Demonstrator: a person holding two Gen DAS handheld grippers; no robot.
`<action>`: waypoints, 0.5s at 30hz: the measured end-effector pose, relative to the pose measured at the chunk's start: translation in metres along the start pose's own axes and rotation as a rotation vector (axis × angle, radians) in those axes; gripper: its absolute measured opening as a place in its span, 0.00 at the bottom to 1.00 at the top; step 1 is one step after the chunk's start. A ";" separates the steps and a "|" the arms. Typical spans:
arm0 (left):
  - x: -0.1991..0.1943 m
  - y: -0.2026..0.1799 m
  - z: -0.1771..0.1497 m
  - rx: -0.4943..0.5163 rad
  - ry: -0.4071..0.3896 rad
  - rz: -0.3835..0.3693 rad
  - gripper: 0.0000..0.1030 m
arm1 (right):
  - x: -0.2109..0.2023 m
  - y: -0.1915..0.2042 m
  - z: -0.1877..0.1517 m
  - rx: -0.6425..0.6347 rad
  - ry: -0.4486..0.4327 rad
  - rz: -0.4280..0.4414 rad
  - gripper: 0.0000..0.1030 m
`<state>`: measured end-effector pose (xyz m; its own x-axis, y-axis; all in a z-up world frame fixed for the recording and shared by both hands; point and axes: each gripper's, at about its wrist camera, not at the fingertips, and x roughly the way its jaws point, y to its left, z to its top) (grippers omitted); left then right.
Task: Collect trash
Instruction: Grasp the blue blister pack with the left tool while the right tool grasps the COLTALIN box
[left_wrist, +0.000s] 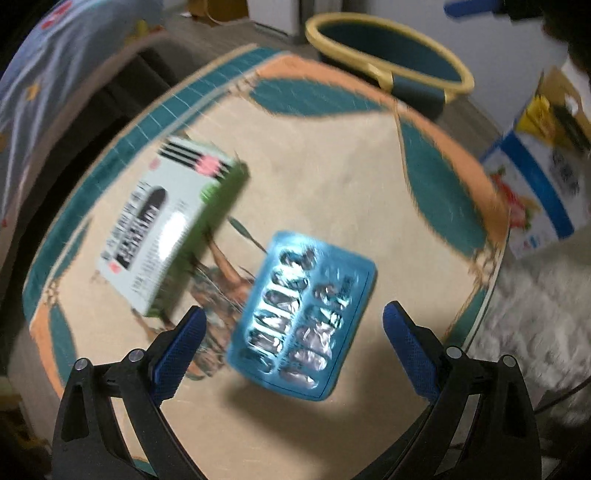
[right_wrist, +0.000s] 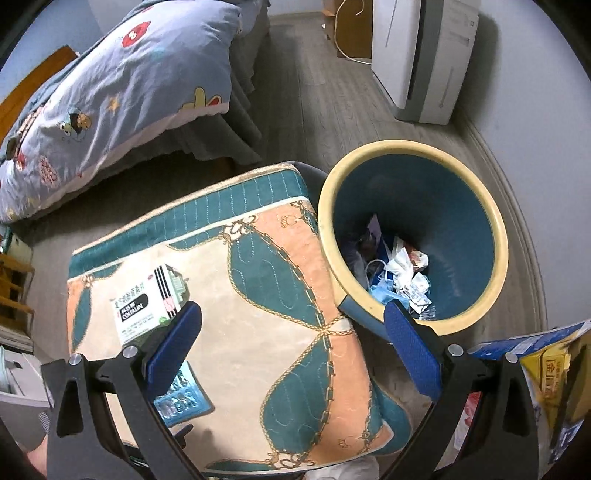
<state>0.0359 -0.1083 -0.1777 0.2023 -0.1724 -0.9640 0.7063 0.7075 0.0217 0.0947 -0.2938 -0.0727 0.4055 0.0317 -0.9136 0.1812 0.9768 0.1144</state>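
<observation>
A blue blister pack (left_wrist: 301, 315) with crushed foil pockets lies on a patterned cushion (left_wrist: 332, 177). It sits between the fingers of my open left gripper (left_wrist: 293, 341), just beyond their tips. A white and green medicine box (left_wrist: 168, 225) lies to its left. In the right wrist view the same box (right_wrist: 149, 301) and blister pack (right_wrist: 184, 397) lie on the cushion (right_wrist: 258, 332), partly behind my left finger. My right gripper (right_wrist: 293, 341) hangs open and empty above the cushion's right side. The blue bin (right_wrist: 413, 229) with a cream rim holds crumpled trash; the bin (left_wrist: 388, 51) also shows beyond the cushion.
A bed with a cartoon-print quilt (right_wrist: 110, 88) stands at the left. A white appliance (right_wrist: 421, 59) stands on the wooden floor behind the bin. A printed cardboard box (left_wrist: 535, 162) sits right of the cushion, above a white fluffy rug (left_wrist: 535, 314).
</observation>
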 end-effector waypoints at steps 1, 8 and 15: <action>0.004 0.000 -0.002 0.008 0.013 0.006 0.93 | 0.001 -0.001 0.000 0.001 0.003 -0.001 0.94; 0.021 0.004 0.001 -0.021 0.050 -0.002 0.93 | 0.004 -0.004 -0.001 -0.002 0.014 -0.001 0.94; 0.024 0.012 0.005 -0.059 0.046 -0.018 0.91 | 0.005 -0.003 0.000 -0.010 0.015 0.000 0.94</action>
<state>0.0527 -0.1072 -0.1988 0.1574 -0.1551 -0.9753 0.6684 0.7437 -0.0104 0.0964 -0.2968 -0.0777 0.3917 0.0350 -0.9194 0.1726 0.9787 0.1108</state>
